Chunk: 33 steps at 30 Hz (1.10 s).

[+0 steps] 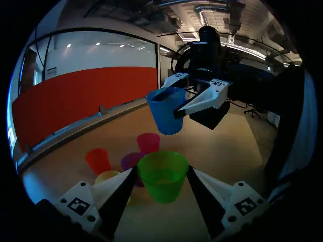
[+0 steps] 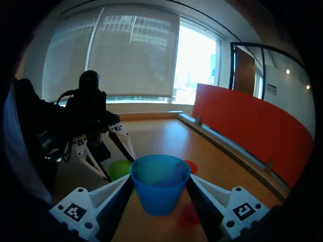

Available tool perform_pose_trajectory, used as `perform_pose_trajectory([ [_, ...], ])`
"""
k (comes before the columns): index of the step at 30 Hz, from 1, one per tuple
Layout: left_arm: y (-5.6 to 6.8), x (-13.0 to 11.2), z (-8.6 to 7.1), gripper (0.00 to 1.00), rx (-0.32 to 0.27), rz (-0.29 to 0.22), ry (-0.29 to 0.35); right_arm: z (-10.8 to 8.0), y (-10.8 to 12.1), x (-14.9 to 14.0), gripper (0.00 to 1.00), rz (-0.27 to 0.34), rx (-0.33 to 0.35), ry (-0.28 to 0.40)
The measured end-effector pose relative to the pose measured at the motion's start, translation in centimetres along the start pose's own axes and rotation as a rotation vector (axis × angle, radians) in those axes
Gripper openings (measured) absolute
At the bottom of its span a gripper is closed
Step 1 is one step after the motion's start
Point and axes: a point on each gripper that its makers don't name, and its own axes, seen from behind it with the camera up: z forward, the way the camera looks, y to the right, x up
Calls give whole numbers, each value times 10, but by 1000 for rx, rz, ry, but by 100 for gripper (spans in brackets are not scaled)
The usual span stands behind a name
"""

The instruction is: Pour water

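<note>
A green cup [image 1: 163, 179] stands upright between the fingers of my left gripper [image 1: 162, 169], which is shut on it low over the wooden table [image 1: 226, 153]. Above and beyond it hangs a blue cup [image 1: 166, 111], slightly tilted, with my right gripper [image 1: 167, 103] shut on its sides. In the right gripper view the blue cup [image 2: 160, 183] sits between the white fingers of my right gripper [image 2: 160, 177]. Farther off, my left gripper [image 2: 120, 168] holds the green cup [image 2: 119, 169]. I cannot tell whether either cup holds water.
Behind the green cup, a pink cup [image 1: 148, 142], a red cup [image 1: 98, 160], a purple cup [image 1: 130, 160] and a yellow cup [image 1: 107, 176] stand together on the table. An orange partition [image 1: 80, 101] runs along the table's far edge. An office chair [image 1: 252, 109] stands beyond.
</note>
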Motion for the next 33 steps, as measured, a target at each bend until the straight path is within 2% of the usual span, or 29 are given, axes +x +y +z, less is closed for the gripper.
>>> perform_pose_trajectory([
  [6, 2, -12, -1, 89, 1, -1, -22, 4, -5, -24, 89, 7, 12, -44],
  [16, 4, -35, 1, 89, -1, -1, -68, 13, -11, -59, 89, -20, 23, -116],
  [26, 11, -55, 6, 89, -15, 17, -106, 21, -17, -82, 89, -22, 40, -153],
  [33, 9, -59, 7, 89, -7, 13, -103, 25, -18, -94, 90, -22, 41, -171],
])
